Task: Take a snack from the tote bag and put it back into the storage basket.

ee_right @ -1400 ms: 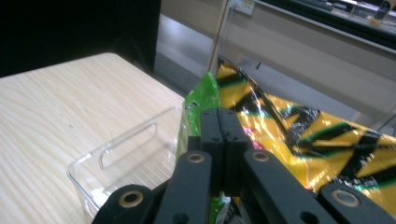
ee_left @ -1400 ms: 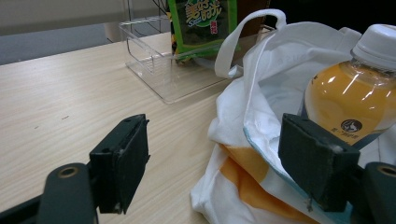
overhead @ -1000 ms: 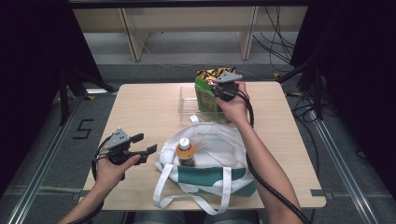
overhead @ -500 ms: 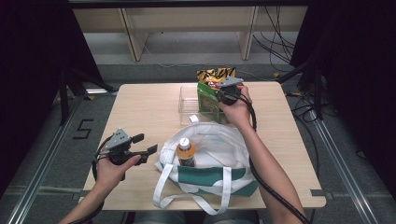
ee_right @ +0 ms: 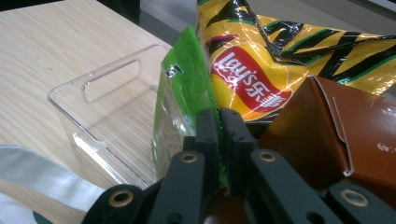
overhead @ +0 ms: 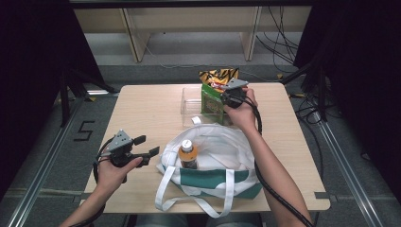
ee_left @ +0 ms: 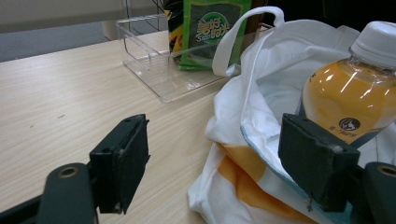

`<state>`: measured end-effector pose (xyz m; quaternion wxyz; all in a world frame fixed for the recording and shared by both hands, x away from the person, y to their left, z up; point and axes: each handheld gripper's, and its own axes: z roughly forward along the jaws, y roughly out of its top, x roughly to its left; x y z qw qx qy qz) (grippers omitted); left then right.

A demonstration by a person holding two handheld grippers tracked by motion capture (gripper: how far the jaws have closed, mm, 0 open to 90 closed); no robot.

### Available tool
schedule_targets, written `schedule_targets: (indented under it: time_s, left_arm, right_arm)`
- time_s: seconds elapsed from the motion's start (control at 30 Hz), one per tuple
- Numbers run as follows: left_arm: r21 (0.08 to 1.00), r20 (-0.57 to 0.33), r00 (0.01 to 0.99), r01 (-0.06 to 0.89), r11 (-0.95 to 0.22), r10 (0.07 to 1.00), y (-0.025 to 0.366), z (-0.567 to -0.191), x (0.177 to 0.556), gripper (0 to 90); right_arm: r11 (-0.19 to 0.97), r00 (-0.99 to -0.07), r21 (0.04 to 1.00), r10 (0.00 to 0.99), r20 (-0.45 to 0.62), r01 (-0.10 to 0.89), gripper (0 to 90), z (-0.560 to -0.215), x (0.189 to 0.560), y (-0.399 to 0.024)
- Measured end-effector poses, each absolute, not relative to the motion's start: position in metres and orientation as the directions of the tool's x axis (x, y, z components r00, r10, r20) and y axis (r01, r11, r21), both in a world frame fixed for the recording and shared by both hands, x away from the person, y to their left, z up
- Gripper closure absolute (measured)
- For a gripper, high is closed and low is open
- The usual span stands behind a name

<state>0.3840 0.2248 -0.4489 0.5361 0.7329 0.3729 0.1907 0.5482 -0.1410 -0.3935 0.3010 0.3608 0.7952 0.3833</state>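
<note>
Green packet [ee_right: 184, 100]: pinched at its edge by right gripper [ee_right: 218, 122] fingers.
Left gripper [ee_left: 224, 161]: fingers spread wide, holding nothing.

Pale wooden table [overhead: 142, 109] on grey floor [overhead: 42, 142], dark curtains [overhead: 33, 56] either side.

Bright tabletop, dark surroundings, soft focus

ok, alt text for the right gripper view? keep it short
The right gripper pinches the edge of a green snack packet standing in a clear plastic bin on a wooden table. Behind it are a yellow Lay's chip bag and a brown carton.
</note>
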Motion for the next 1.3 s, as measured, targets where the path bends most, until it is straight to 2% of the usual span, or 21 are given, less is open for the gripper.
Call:
schedule_targets:
  time_s: [0.27,0.73,0.93,1.0,1.07,1.3]
  left_arm:
    - [0.926,-0.128,0.645,0.349,-0.142,0.753,0.224,-0.448,0.383,24.1]
    - [0.931,-0.117,0.651,0.335,-0.146,0.750,0.224,-0.446,0.382,24.4]
    - [0.934,-0.128,0.659,0.332,-0.133,0.741,0.222,-0.443,0.381,25.8]
    - [0.937,-0.135,0.665,0.326,-0.123,0.734,0.221,-0.442,0.381,26.0]
    - [0.941,-0.141,0.667,0.319,-0.109,0.732,0.220,-0.440,0.380,26.0]
    - [0.943,-0.127,0.683,0.308,-0.126,0.719,0.217,-0.434,0.378,27.1]
  right_arm:
    - [0.436,-0.551,0.835,0.810,-0.202,0.335,81.3,-0.391,0.542,-0.141]
    - [0.469,-0.543,0.840,0.796,-0.269,0.272,74.6,-0.380,0.530,-0.146]
    - [0.439,-0.547,0.849,0.806,-0.226,0.295,69.4,-0.378,0.518,-0.155]
    - [0.401,-0.550,0.857,0.817,-0.174,0.324,67.2,-0.378,0.512,-0.159]
    - [0.391,-0.538,0.870,0.823,-0.184,0.301,65.1,-0.377,0.507,-0.164]
    - [0.348,-0.539,0.884,0.831,-0.137,0.312,58.7,-0.374,0.487,-0.181]
